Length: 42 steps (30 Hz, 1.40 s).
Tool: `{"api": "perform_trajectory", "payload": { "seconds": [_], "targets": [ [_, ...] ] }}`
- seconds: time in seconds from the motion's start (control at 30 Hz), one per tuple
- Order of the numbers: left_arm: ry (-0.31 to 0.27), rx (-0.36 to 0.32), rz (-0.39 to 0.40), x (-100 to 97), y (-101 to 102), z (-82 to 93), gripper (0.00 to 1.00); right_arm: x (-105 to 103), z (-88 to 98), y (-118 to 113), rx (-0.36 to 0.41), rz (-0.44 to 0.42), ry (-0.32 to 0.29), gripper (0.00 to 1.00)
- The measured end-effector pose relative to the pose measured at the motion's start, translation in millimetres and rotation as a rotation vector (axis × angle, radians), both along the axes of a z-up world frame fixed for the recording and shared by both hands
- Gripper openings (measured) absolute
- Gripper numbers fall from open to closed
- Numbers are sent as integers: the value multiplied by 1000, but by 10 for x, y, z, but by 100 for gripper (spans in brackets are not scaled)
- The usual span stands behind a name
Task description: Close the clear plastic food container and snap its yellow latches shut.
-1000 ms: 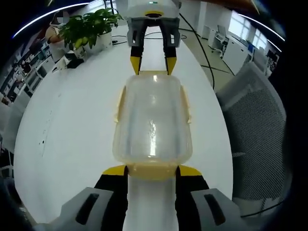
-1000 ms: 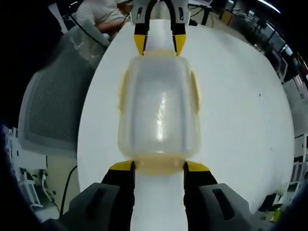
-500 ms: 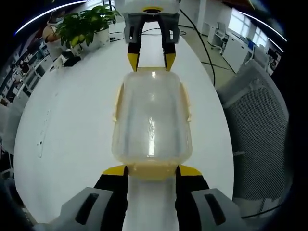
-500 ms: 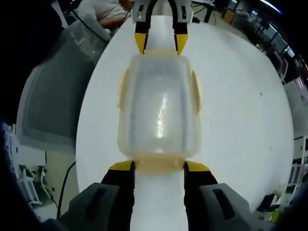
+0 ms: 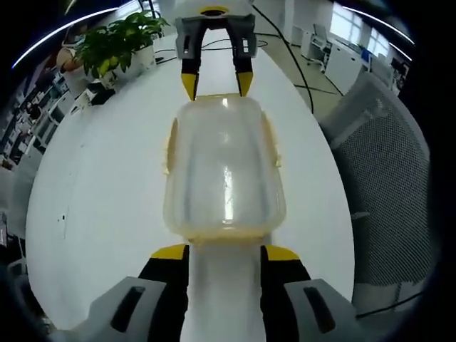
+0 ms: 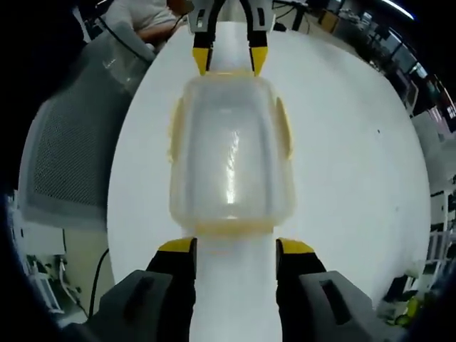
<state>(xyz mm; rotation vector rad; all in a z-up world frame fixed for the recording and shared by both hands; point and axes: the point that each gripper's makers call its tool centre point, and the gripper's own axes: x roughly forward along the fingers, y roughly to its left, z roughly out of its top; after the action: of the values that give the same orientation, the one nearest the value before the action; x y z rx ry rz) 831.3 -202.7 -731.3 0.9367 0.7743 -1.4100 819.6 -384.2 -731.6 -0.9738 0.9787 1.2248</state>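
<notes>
Clear rounded-rectangular plastic container (image 5: 224, 171), lid on, pale yellow latches (image 5: 271, 142), on glossy white table (image 5: 100, 178). Left gripper (image 5: 224, 251) and right gripper (image 6: 233, 246) jaws apart at opposite ends.

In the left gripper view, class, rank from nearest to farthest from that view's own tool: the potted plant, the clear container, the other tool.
1. Clear container, directly ahead of the left tool, on the white table.
2. Right tool, at the container's far end.
3. Potted plant, far off, upper left.
</notes>
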Motion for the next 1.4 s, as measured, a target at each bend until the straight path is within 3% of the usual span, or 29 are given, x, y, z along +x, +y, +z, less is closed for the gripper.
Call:
{"api": "perform_trajectory", "payload": {
  "seconds": [0.1, 0.4, 0.73, 0.97, 1.17, 1.4],
  "targets": [
    [14, -23, 55, 9, 36, 42, 36, 37, 85, -26, 43, -61, -35, 43],
    [37, -105, 224, 83, 79, 187, 38, -14, 210, -37, 155, -237, -51, 41],
    [7, -152, 412, 129, 138, 236, 38, -65, 256, -16, 253, -425, -59, 40],
    [76, -261, 606, 100, 80, 260, 37, -74, 275, 30, 331, -557, -63, 39],
    [93, -303, 710, 95, 110, 243, 37, -96, 261, 54, 365, -625, -72, 38],
    [154, -355, 807, 44, 85, 212, 38, -113, 214, 130, 423, -700, -67, 38]
  ]
}}
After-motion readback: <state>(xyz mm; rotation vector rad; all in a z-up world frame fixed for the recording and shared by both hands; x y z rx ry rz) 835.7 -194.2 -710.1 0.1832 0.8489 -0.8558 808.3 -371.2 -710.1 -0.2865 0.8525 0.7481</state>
